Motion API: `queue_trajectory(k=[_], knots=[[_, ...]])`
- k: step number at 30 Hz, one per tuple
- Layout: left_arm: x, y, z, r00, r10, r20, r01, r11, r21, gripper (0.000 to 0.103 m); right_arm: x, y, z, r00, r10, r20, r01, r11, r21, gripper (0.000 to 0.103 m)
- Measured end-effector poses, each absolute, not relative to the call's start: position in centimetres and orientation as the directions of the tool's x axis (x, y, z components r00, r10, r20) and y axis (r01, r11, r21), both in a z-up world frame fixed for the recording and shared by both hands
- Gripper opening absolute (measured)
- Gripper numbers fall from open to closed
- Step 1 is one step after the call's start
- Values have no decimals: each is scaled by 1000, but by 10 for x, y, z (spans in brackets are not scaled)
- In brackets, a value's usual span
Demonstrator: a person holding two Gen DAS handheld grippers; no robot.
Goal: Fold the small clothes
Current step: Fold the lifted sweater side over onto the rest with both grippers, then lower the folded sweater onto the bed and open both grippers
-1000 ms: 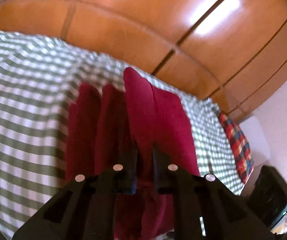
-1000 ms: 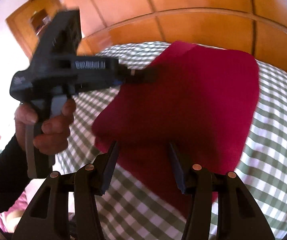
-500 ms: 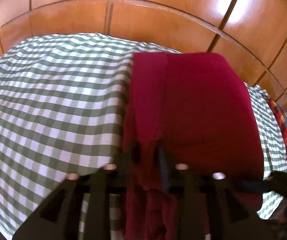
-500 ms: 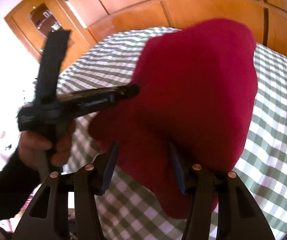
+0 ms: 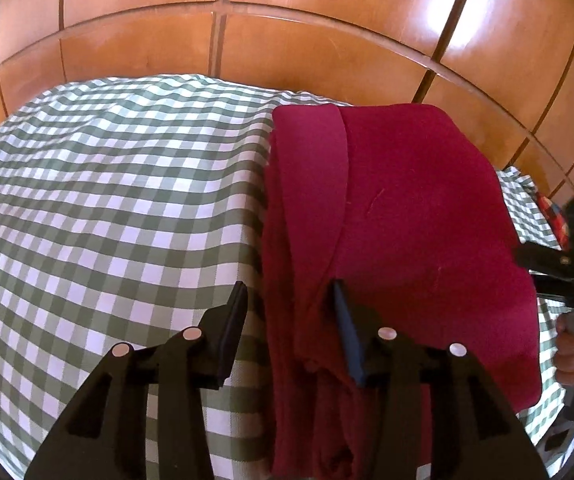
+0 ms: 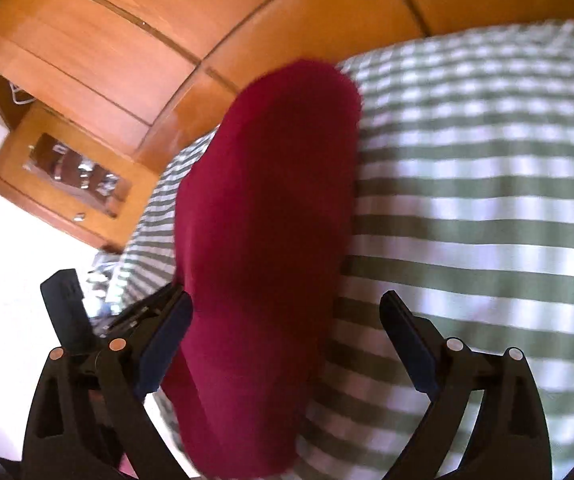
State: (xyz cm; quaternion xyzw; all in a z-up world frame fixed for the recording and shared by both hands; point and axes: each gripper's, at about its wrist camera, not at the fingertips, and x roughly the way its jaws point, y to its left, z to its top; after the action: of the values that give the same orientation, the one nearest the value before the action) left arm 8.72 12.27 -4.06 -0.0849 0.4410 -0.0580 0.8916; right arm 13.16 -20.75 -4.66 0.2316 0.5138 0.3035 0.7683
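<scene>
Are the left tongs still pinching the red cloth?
No, the left tongs are now open, with the red cloth lying loose on the checked bedsheet.

The left gripper (image 5: 287, 300) has its jaws spread (nothing clamped between them), and the right gripper (image 6: 285, 304) gapes wide too, low and tilted.

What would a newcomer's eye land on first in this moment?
The dark red garment, folded on the right half of the green-checked bedcover. Then the open left gripper over its left edge. Glossy wooden panels fill the background.
</scene>
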Motion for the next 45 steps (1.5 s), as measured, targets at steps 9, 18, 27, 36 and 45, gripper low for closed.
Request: queue_trajectory(k=[9, 18, 27, 36, 45], knots=[[84, 140, -54, 610, -321, -724, 15, 919, -394, 29, 125, -159, -59, 194, 722, -664, -308, 687, 658, 53], [81, 103, -46, 604, -399, -690, 93, 895, -436, 25, 88, -172, -5, 300, 675, -674, -417, 728, 544, 42], [118, -29, -21, 524, -499, -690, 332, 866, -374, 20, 80, -283, 38, 474, 574, -668, -311, 819, 483, 42], [161, -190, -18, 411, -498, -763, 541, 807, -236, 21, 66, -421, 44, 645, 413, -643, -75, 871, 485, 42], [172, -234, -41, 405, -424, -810, 547, 823, -157, 33, 59, -495, -40, 615, 356, -704, 208, 788, 580, 62]])
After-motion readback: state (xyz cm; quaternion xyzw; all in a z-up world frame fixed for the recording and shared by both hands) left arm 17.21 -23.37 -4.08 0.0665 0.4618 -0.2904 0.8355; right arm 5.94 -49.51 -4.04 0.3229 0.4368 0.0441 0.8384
